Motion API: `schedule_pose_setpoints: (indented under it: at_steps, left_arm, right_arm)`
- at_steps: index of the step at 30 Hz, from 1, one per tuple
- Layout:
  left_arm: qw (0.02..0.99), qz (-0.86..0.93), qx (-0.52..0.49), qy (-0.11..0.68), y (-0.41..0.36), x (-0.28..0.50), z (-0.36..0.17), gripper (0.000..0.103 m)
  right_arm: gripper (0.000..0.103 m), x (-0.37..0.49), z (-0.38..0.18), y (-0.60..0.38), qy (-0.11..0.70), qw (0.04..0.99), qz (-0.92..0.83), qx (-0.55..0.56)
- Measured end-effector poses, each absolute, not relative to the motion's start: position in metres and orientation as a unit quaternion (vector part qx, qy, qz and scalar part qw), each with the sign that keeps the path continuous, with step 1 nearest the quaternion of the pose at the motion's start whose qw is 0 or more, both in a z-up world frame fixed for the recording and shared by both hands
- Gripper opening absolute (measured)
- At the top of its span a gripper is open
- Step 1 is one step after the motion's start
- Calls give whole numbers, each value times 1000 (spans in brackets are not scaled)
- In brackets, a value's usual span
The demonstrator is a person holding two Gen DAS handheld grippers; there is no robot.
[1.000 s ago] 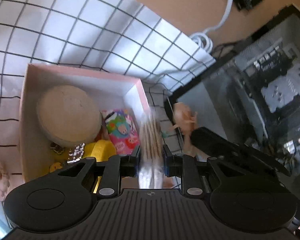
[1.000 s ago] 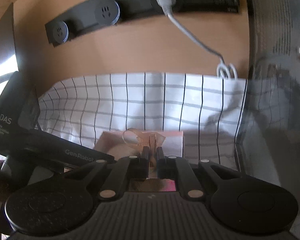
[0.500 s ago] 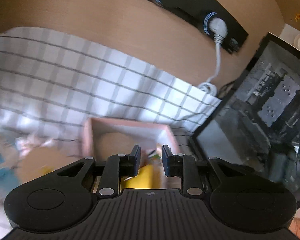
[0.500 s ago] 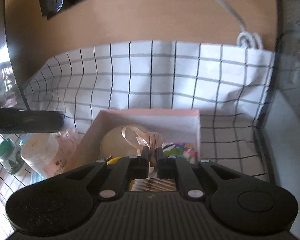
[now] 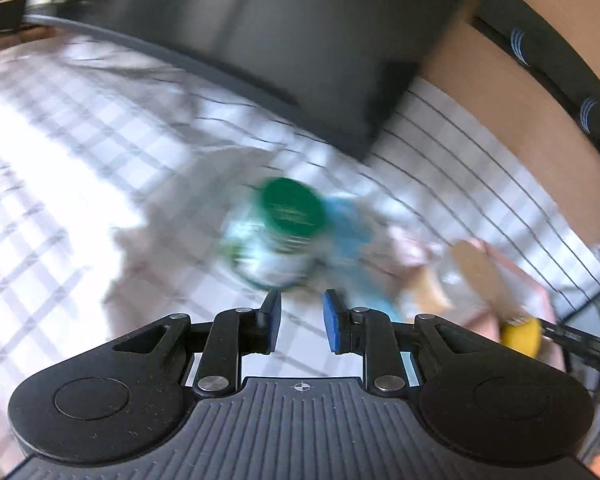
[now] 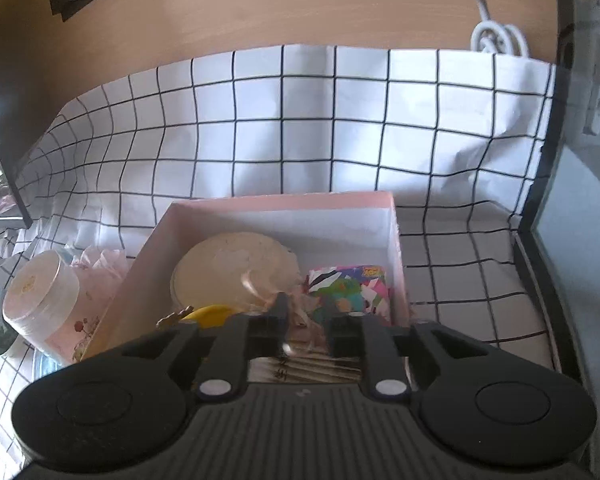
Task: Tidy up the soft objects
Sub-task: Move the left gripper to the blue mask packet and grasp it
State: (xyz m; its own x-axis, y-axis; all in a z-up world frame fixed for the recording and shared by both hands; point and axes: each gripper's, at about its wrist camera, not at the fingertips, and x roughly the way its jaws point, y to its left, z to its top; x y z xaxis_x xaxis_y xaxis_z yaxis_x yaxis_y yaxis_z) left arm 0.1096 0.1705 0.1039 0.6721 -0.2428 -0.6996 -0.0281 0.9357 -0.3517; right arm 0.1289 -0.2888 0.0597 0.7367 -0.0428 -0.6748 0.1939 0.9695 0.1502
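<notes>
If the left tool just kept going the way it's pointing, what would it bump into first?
Most likely the green-lidded jar, which stands just ahead of the left tool on the checked cloth. The picture is blurred, so depth is uncertain.

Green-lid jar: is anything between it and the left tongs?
Nothing visible is. The open left tongs point at the green-lid jar, with only checked cloth between them, though the picture is blurred.

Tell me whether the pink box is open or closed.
Open. The pink box has no lid on; a round cream item and a colourful packet show inside.
</notes>
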Motion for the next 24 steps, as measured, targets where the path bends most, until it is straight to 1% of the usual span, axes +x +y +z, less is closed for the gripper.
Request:
schedule_pose_setpoints:
  at_steps: [1, 4, 7, 10, 15, 17, 19, 22, 24]
  left_arm:
    - [900, -52, -169, 398, 180, 107, 105, 25]
    - [904, -38, -167, 392, 199, 100, 107, 25]
    - [908, -48, -153, 388, 206, 99, 107, 25]
    - [915, -80, -116, 378, 206, 106, 107, 25]
    - [919, -155, -76, 356, 210, 125, 123, 25]
    - [918, -188, -40, 346, 209, 138, 135, 25]
    - [912, -231, -5, 339, 206, 154, 149, 25]
    - [901, -282, 49, 326, 195, 178, 171, 25]
    - [897, -304, 84, 311, 186, 192, 185, 25]
  right_arm:
    - [28, 127, 61, -287, 354, 927, -70, 103]
    - [31, 120, 70, -281, 342, 931, -82, 99]
    - [31, 112, 82, -267, 321, 938, -93, 95]
    - [31, 107, 100, -243, 300, 945, -97, 90]
    - [33, 108, 149, -188, 266, 958, -73, 71]
    - [40, 114, 172, -160, 250, 964, -61, 65]
    - [41, 122, 198, -134, 234, 969, -42, 72]
    - [42, 144, 239, -99, 215, 971, -34, 101]
    - [42, 160, 266, -82, 207, 967, -34, 145]
